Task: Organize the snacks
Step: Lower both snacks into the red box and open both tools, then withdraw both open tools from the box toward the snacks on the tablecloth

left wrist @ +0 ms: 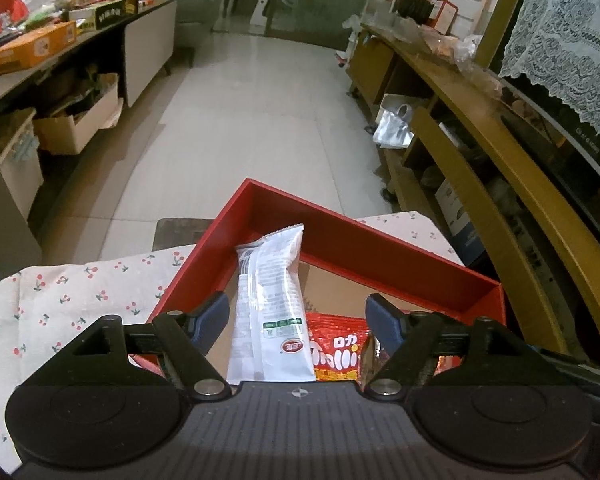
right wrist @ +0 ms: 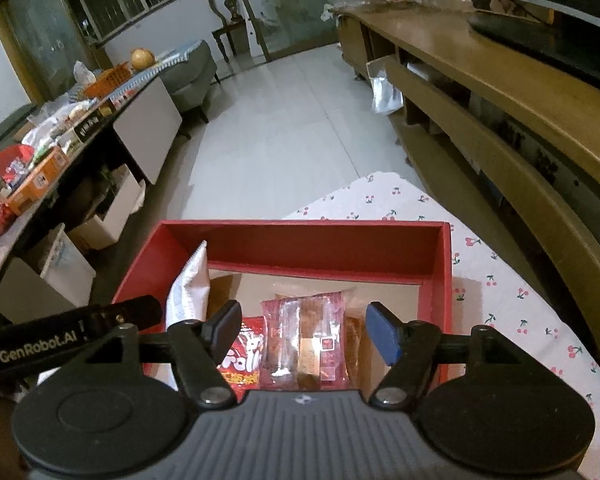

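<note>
A cherry-printed cloth [right wrist: 500, 280] covers the surface under a shallow, rectangular red box [right wrist: 304, 248] with a brown cardboard floor. Inside lie a long, glossy white packet [left wrist: 270, 308], a crinkly red bag [left wrist: 336, 350] printed "ロカ", and a clear pink-wrapped snack [right wrist: 306, 340]. The left gripper [left wrist: 298, 318] and right gripper [right wrist: 304, 330] hover over them, jaws parted, gripping nothing. A strap in the right wrist view reads "GenRobot.AI".

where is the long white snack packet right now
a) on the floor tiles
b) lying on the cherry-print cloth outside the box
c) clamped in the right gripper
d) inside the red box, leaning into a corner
d: the white packet sits inside the red box, its top end propped against the box's corner, with no gripper pressing on it.
</note>
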`<state>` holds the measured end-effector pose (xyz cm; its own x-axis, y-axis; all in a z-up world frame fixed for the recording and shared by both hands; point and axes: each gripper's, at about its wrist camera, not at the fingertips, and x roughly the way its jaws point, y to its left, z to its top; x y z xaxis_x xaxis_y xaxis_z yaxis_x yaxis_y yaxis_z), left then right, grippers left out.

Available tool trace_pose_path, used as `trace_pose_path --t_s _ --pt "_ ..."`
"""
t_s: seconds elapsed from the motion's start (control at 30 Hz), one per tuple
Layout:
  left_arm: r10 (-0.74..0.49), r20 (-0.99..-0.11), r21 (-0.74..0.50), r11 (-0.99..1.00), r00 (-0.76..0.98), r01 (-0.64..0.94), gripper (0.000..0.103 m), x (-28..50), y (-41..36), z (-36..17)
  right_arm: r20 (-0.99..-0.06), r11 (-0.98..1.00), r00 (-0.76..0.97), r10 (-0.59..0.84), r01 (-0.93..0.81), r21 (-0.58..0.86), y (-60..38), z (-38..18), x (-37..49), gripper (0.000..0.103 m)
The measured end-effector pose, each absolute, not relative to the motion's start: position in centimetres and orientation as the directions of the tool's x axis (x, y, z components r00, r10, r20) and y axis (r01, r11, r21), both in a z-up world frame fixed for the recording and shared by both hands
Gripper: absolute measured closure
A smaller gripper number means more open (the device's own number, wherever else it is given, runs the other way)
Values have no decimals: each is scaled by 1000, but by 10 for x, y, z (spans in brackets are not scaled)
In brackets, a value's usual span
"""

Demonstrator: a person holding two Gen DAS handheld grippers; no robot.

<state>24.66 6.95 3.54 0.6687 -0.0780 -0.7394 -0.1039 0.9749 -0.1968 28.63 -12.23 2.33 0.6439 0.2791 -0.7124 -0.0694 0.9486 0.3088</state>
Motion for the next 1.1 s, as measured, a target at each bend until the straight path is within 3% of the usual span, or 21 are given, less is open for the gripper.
trace_pose_path --t_s 1.1 --pt "-116 -717 -211 976 687 -55 17 186 59 52 -682 940 666 301 -88 330 -141 47 224 23"
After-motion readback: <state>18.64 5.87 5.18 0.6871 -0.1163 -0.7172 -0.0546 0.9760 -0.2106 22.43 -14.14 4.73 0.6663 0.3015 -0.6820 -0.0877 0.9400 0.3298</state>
